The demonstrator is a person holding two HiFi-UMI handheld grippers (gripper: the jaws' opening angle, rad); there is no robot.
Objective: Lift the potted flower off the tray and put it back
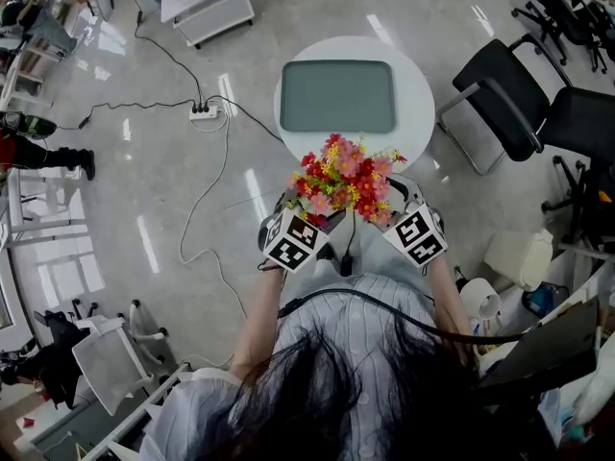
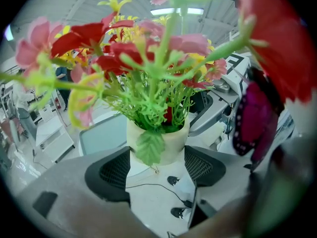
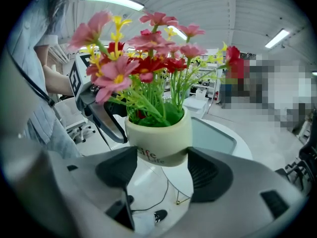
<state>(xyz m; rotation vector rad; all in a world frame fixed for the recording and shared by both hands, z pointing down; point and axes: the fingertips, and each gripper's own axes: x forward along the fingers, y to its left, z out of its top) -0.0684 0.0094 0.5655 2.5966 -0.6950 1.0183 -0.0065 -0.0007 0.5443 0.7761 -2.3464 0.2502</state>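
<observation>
Near table [image 1: 423,75], blooms [image 1: 346,179] cover pot [image 3: 158,138].

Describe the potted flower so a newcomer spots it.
Start at the round white table with its greenish tray. Nearer the person, the left hand-held gripper and right hand-held gripper hold the potted flower aloft; its cream pot alone carries red, pink and yellow blooms.
</observation>
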